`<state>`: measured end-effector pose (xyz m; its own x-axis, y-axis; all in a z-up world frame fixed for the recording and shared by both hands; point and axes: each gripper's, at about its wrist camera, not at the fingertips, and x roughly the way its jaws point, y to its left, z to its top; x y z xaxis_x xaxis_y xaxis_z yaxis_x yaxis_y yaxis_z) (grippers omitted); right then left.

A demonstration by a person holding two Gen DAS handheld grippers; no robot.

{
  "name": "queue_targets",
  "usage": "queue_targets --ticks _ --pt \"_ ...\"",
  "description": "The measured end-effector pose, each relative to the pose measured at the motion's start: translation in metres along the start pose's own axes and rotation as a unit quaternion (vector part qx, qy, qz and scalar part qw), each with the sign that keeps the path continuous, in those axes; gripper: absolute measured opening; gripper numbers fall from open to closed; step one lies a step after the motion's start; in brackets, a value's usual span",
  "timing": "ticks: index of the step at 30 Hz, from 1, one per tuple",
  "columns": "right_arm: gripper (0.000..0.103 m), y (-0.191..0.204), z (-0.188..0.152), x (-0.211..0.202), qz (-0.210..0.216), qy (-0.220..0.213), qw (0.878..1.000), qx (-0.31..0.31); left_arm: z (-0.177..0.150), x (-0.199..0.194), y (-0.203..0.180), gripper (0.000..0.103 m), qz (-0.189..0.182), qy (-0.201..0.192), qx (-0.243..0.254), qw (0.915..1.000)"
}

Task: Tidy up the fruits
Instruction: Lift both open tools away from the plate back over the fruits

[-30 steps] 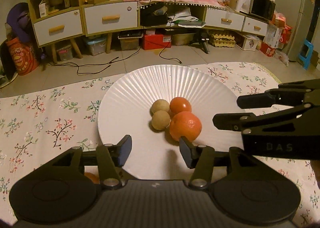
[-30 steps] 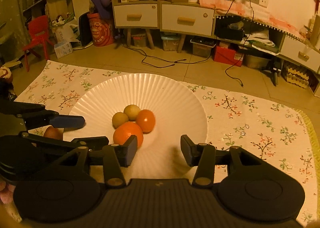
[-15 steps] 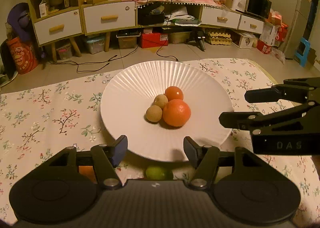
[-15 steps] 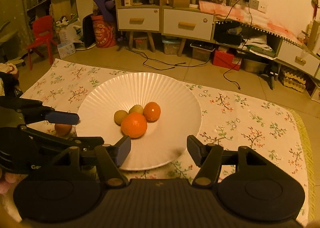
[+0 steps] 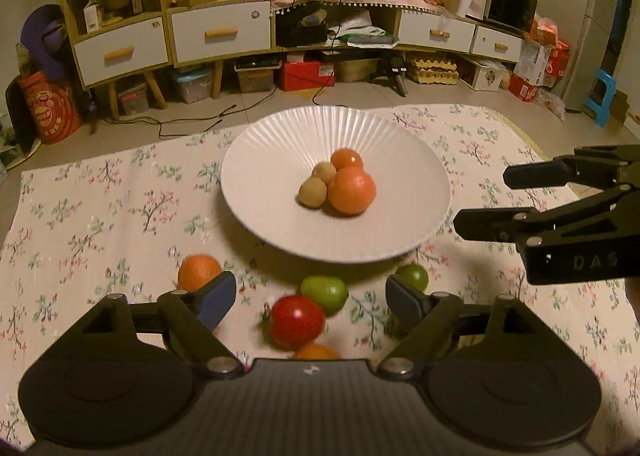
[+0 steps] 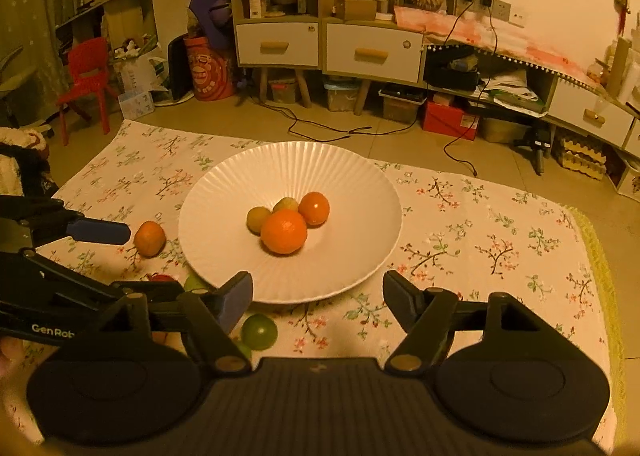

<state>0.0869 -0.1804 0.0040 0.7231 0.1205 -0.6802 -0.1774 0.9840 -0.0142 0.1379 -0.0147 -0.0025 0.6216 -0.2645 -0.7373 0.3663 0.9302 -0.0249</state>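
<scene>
Four fruits piled on white plate (image 5: 280, 143); red tomato (image 5: 298, 320), green fruits, orange (image 5: 199, 272) left on floral cloth. Both fingers opening, gripping nothing.

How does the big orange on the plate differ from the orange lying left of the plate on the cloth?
The big orange sits on the white plate, touching other fruit; the loose orange lies alone on the floral cloth. The big orange looks larger and brighter, the loose orange duller. Both are round, and neither is gripped.
</scene>
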Motion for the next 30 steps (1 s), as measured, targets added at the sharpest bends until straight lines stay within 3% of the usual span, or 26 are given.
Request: queue_targets --ticks 17,30 --pt "0.098 0.014 -0.031 -0.008 0.0 0.011 1.0 0.022 -0.044 -0.016 0.022 0.1 0.021 0.01 -0.026 0.9994" --pt "0.099 0.027 -0.056 0.002 -0.003 0.034 0.999 -0.004 -0.08 -0.01 0.032 0.1 0.018 0.045 -0.051 0.9976"
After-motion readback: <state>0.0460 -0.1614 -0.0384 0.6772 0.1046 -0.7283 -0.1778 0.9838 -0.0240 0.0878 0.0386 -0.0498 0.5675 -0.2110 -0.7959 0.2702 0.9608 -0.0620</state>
